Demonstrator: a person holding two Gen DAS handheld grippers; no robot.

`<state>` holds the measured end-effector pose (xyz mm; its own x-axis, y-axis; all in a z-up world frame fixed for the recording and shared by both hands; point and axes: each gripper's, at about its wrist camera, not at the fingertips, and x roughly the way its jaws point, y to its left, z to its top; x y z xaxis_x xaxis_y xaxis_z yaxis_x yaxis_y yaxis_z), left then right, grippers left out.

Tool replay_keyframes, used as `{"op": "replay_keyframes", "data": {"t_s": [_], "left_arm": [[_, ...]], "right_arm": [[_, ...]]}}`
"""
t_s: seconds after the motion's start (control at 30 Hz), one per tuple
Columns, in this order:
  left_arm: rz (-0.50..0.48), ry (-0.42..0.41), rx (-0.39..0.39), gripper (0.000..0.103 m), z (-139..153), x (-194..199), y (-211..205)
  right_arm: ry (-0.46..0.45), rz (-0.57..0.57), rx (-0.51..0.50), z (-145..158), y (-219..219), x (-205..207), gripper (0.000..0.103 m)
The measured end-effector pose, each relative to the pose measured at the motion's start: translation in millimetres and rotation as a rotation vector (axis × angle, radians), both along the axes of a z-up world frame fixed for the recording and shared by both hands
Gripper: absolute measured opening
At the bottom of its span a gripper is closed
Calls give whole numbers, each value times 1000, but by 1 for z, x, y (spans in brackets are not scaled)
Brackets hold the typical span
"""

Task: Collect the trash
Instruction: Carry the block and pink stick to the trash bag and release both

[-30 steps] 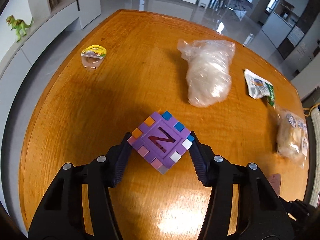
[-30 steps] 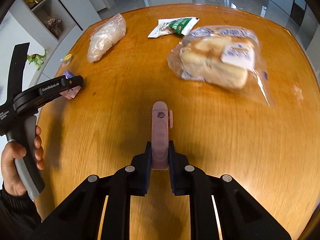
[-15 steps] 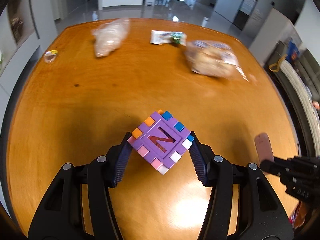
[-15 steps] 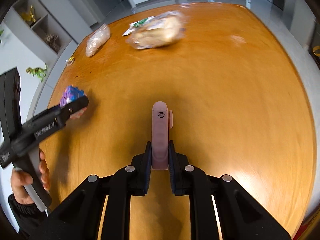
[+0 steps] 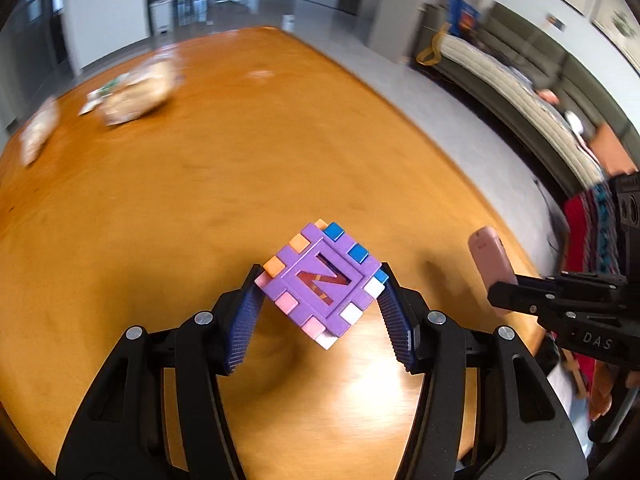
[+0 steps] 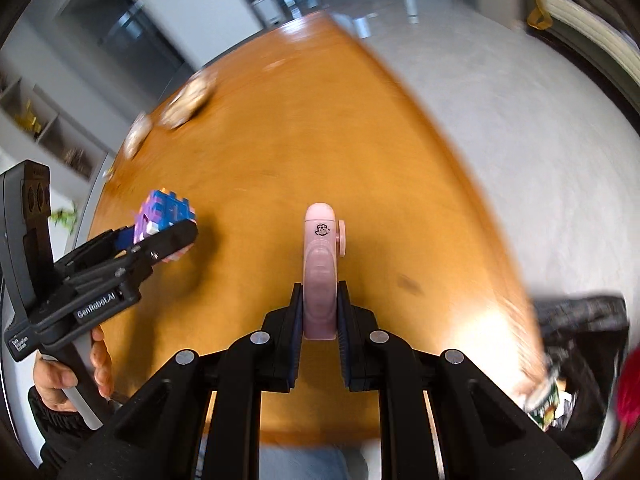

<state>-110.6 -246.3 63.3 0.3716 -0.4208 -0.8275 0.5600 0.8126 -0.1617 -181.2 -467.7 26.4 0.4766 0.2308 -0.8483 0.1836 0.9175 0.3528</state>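
Observation:
A purple foam cube (image 5: pixel 322 280) with an N cut-out and coloured tabs hangs above the wooden table (image 5: pixel 200 208), with my left gripper (image 5: pixel 320 312) shut on its two sides. The same cube (image 6: pixel 164 216) shows at the left of the right wrist view, held by the left gripper (image 6: pixel 156 240). My right gripper (image 6: pixel 319 312) is shut on a slim pink device (image 6: pixel 320 264) with a small face logo. That pink device (image 5: pixel 490 256) appears at the right in the left wrist view, over the table's near right edge.
Several bagged items, among them a bread bag (image 5: pixel 140 92), lie blurred at the table's far left. A black trash bag (image 6: pixel 576 360) with wrappers inside stands on the floor beyond the table's right edge. A sofa (image 5: pixel 520 92) lines the far wall. A hand (image 6: pixel 64 376) grips the left handle.
Both grippers have swung to the right across the table with their loads, rolling as they went. The bagged items have slid to the far left of both views, and the black trash bag has come into sight.

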Motion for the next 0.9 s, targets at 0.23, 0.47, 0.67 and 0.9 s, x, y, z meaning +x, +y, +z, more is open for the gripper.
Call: {"op": "replay_keyframes", "data": {"t_s": [0.23,0.47,0.67,0.9], "left_arm": [[-274,12,8,55,-11,-70,-110],[-514,21,54,55,-22,-140,-211],[-668,20,115,56,-35,-200,-278],[-686,-74,158,97,-32,-231,-320]], "right_arm": [[3,-259,9,-10,-90,-112,17],[50,-513,19,-28,-165,-215,17],[119,-669,-4,-45,-206,-272,17],[154,-826,-105,-45,-234,-310,62]]}}
